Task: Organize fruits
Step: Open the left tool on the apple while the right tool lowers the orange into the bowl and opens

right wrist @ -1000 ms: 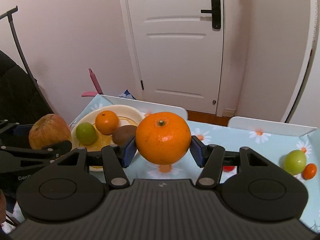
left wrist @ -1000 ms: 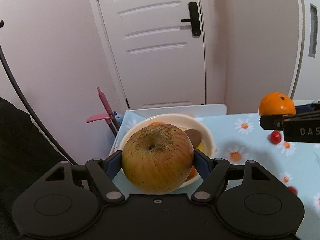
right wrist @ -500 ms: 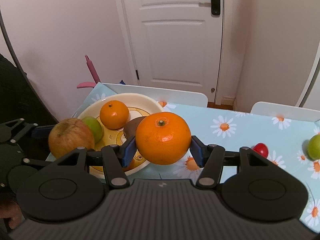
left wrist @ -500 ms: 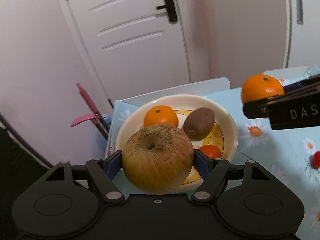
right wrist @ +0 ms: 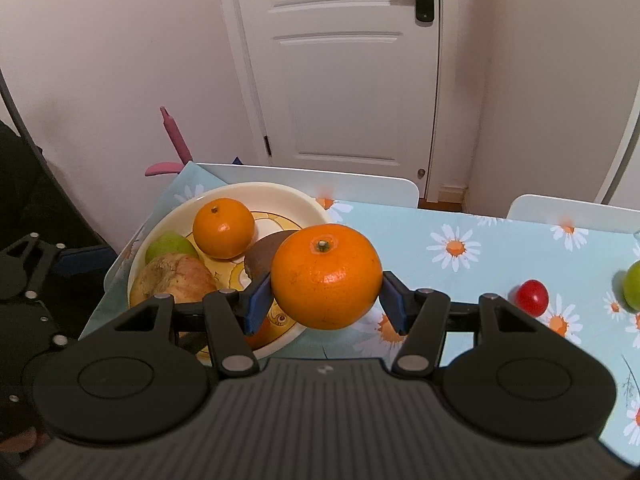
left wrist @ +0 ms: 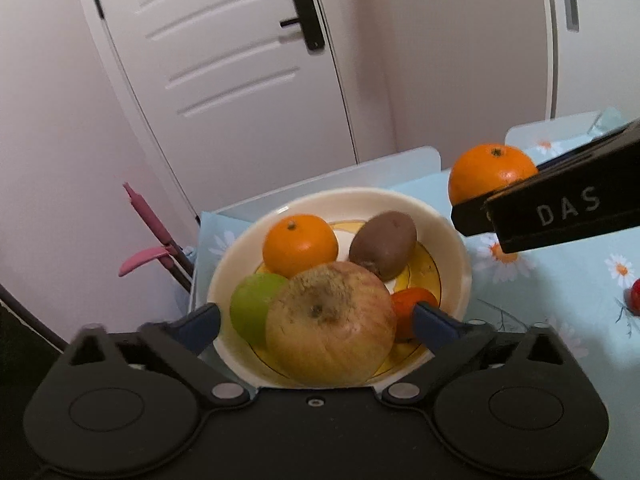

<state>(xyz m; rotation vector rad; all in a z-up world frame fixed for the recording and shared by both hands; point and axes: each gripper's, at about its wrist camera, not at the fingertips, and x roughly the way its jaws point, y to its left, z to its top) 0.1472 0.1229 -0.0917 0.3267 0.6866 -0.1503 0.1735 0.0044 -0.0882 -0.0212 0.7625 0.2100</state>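
The cream fruit bowl [left wrist: 452, 236] [right wrist: 276, 196] holds a small orange [left wrist: 300, 244] [right wrist: 223, 227], a kiwi [left wrist: 383, 246], a green fruit [left wrist: 250, 304], a red-orange fruit [left wrist: 408, 300] and a russet apple [left wrist: 330, 322] [right wrist: 176, 276]. My left gripper [left wrist: 316, 320] is open, its fingers spread wide either side of the apple, which rests in the bowl. My right gripper [right wrist: 326, 300] is shut on a large orange [right wrist: 326, 276] [left wrist: 490, 174], held just right of the bowl above the table.
The table has a light blue daisy cloth [right wrist: 460, 248]. A red cherry tomato [right wrist: 531, 297] and a green fruit [right wrist: 632, 284] lie on it at the right. White chair backs [right wrist: 320, 180] stand behind the table, with a white door [right wrist: 340, 60] beyond.
My left gripper has lowered the apple into the bowl and opened, letting it go. My right gripper has carried the orange closer to the bowl's right rim.
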